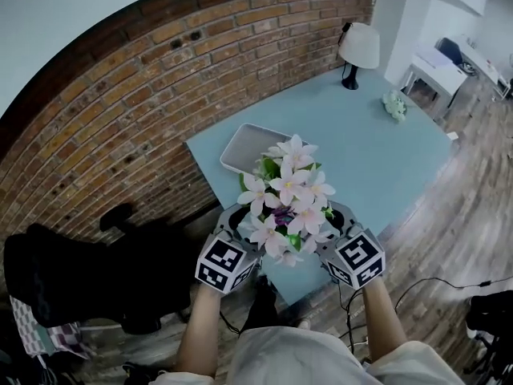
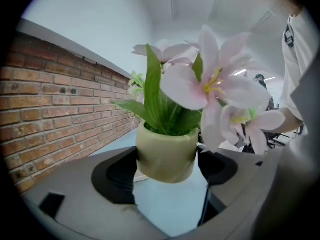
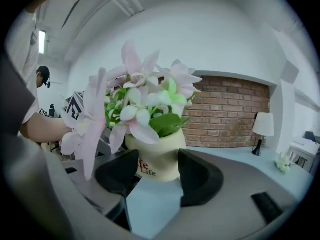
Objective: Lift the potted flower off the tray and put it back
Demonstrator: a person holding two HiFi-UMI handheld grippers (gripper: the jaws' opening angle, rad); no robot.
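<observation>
Above the near edge of the table (image 1: 377, 159), the potted flower (image 1: 287, 195) is hanging in the air, clear of the tray (image 1: 240, 147), which is lying on the tabletop just behind it, toward the brick wall (image 1: 144, 111). Its pale green pot (image 2: 166, 151) is being squeezed from two sides at once. The left gripper (image 2: 167, 170) is pressing its dark jaws against the pot's flanks, and the right gripper (image 3: 159, 173) is doing the same from the opposite side, where red lettering is showing on the cream-coloured pot (image 3: 162, 159). Both pairs of jaws are closing narrowly on the pot, touching it on each side, and blue tabletop is showing beneath its base in the left gripper view. Pink and white blossoms with green leaves are spreading over both grippers, hiding the pot from the head view. From above, the left gripper (image 1: 232, 239) and the right gripper (image 1: 343, 237) are flanking the bouquet, their marker cubes facing up, with the person's bare forearms reaching in from below. Farther back on the table, a lamp (image 1: 358, 50) with a white shade is standing near the far corner, and a small pale green ornament (image 1: 394, 105) is sitting well apart from it toward the right edge. Wooden floor (image 1: 457, 215) is running along the right.
</observation>
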